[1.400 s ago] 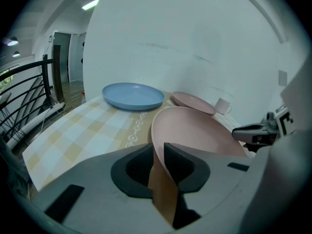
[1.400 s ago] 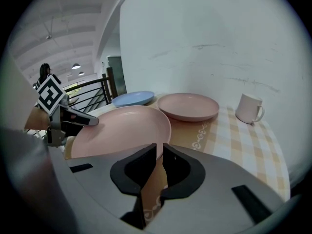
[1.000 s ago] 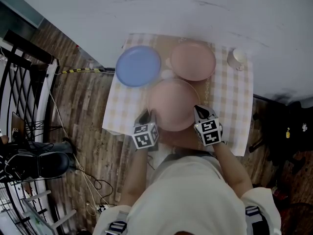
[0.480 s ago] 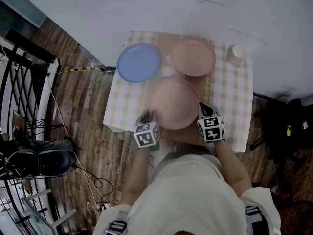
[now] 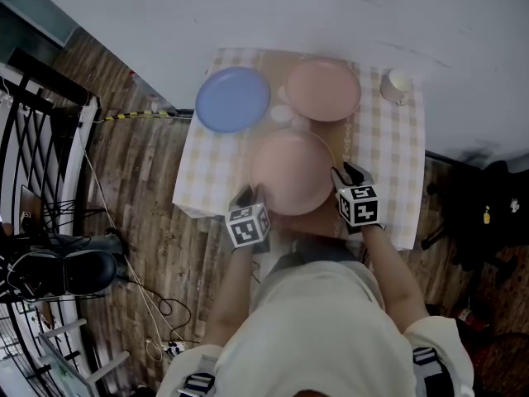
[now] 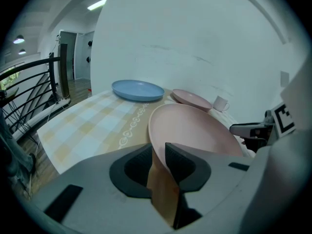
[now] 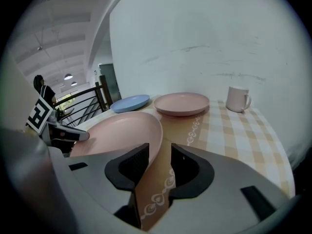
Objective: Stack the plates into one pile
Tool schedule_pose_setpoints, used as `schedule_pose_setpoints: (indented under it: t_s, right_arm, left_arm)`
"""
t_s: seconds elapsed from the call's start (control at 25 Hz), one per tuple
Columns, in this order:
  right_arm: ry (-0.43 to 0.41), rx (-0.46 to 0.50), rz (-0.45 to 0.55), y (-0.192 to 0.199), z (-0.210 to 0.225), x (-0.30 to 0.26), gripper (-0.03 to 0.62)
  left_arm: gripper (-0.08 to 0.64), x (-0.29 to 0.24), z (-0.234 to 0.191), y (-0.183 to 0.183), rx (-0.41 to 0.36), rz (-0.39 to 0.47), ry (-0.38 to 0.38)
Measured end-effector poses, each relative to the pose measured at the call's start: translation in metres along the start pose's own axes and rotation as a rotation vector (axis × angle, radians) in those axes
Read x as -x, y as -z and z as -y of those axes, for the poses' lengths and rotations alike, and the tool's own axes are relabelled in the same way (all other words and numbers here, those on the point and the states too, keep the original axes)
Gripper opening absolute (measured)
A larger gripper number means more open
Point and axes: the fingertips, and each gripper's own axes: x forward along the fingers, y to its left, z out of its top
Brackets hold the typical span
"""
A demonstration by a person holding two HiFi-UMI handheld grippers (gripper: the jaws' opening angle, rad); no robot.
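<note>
Release on one side: the right claw has just sprung apart, with the rim of the near pink plate loose between its jaws, while the left claw clamps the opposite rim. That plate sits unstacked on the person's side of the blue plate; a fresh grip probably comes next.
</note>
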Motion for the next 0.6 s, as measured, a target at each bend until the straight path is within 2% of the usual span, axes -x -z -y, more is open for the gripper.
schedule_pose_setpoints:
  t_s: [0.36, 0.6]
  right_arm:
    - [-0.029, 0.019, -0.075, 0.020, -0.013, -0.005, 0.127]
    - [-0.043, 0.028, -0.082, 0.020, -0.014, -0.009, 0.092]
  left_arm:
    - [0.074, 0.007, 0.003, 0.010, 0.012, -0.012, -0.004]
    - [0.070, 0.004, 0.002, 0.010, 0.019, -0.010, -0.024]
